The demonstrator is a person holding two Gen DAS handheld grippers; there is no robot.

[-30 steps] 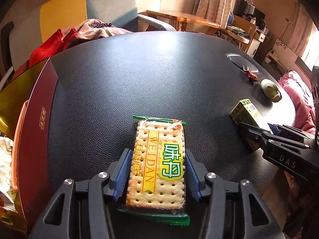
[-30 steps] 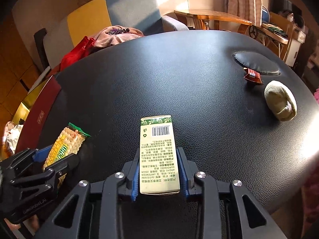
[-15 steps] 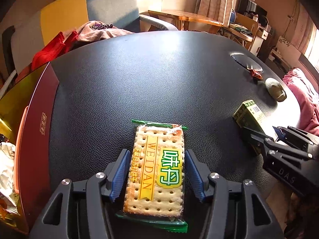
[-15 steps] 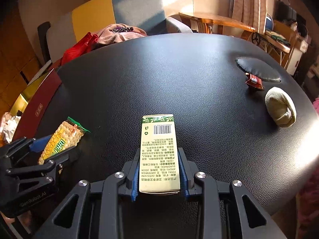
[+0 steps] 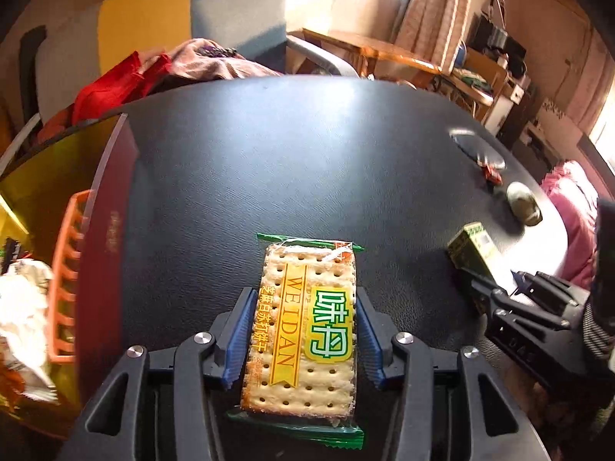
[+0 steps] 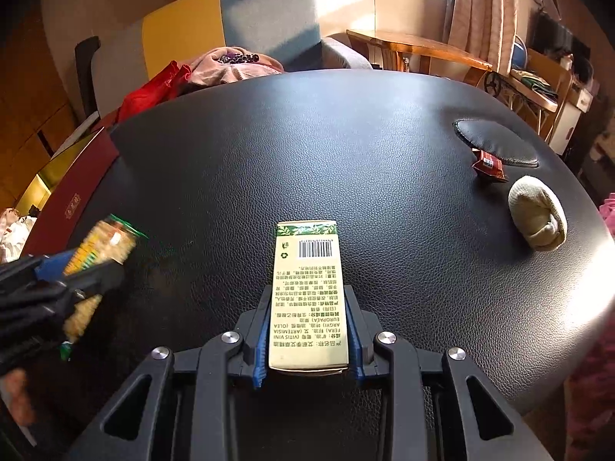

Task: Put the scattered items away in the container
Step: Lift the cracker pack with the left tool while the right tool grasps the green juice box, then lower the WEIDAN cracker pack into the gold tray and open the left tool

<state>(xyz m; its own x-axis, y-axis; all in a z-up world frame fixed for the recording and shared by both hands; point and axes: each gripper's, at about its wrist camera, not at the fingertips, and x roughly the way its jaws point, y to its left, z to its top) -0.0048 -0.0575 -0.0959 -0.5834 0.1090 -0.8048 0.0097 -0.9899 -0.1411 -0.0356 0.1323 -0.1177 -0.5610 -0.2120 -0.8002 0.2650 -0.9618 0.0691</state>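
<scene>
The cracker packet (image 5: pixel 307 330) is clamped between the blue-padded fingers (image 5: pixel 240 340) of the left gripper (image 5: pixel 303 330), its green sealed end projecting forward of the tips over the counter (image 5: pixel 288 161). The near end of the packet is partly covered by the gripper body. In the right wrist view the same packet is blurred and half hidden behind the left gripper's dark frame, left of the right fingers. The green-and-cream box (image 6: pixel 309 296) is gripped by the right gripper (image 6: pixel 307 336), barcode face up, its far end reaching past the fingertips; its underside cannot be seen. Left of the left fingers, a dark red container (image 5: pixel 111 230) is cut off by the frame edge, with an orange slatted basket (image 5: pixel 65 276) and crumpled wrappers (image 5: pixel 19 315) only partly made out inside. Ahead and right of the right fingers, a small red sachet (image 6: pixel 489 165) lies just beside an oval pad (image 6: pixel 496 142), and a rolled beige sock (image 6: pixel 538 217) lies near it. The counter is covered in black textured leatherette. Beyond it, a yellow-and-blue armchair (image 6: pixel 230 23) heaped with clothes (image 6: pixel 230 65), a wooden table (image 6: pixel 415 44) and curtains (image 6: pixel 480 7) are lit by strong sun.
</scene>
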